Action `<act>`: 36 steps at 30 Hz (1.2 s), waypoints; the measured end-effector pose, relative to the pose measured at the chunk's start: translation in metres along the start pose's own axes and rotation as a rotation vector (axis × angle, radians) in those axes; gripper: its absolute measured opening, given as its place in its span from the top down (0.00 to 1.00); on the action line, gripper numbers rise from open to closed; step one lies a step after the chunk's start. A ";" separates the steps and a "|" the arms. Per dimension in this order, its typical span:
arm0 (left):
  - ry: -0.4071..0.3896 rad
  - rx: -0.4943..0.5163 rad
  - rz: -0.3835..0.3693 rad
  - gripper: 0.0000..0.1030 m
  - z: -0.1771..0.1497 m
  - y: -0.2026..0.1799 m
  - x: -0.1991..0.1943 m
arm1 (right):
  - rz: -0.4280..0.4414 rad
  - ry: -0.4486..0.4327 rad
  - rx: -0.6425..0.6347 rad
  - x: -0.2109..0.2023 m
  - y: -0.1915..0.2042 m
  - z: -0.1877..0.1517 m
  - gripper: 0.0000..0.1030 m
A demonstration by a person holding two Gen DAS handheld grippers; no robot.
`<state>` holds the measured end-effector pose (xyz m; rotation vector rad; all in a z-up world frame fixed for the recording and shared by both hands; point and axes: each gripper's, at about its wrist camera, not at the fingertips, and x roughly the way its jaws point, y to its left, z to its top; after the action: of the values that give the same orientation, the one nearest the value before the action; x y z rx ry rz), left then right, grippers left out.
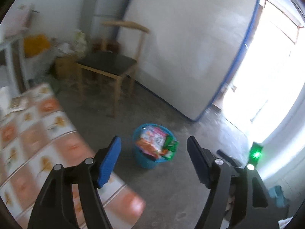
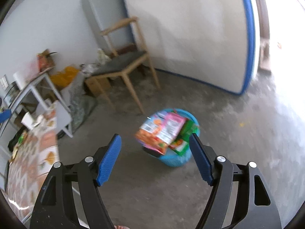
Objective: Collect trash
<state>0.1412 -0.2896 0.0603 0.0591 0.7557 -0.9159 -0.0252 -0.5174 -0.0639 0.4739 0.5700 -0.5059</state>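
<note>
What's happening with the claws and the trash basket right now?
Left claw open, empty. Right claw open, empty. Blue basket on the floor, stuffed with wrappers. Nothing between claws and basket.

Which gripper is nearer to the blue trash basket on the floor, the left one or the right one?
Right, it seems. The blue trash basket looks larger past the open right gripper. Past the open left gripper it looks smaller and farther. Neither touches it.
</note>
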 end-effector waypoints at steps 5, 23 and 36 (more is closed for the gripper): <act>-0.111 -0.047 0.132 0.24 -0.037 0.028 -0.078 | 0.088 -0.060 -0.153 -0.030 0.067 0.016 0.25; -0.241 -0.308 0.459 0.05 -0.150 0.092 -0.226 | 0.421 -0.055 -0.501 -0.103 0.252 -0.024 0.08; -0.169 -0.522 0.710 0.05 -0.197 0.114 -0.238 | 0.438 0.018 -0.661 -0.128 0.308 -0.087 0.08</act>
<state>0.0248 0.0168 0.0300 -0.1990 0.7212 -0.0347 0.0229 -0.1902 0.0349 -0.0361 0.5930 0.1164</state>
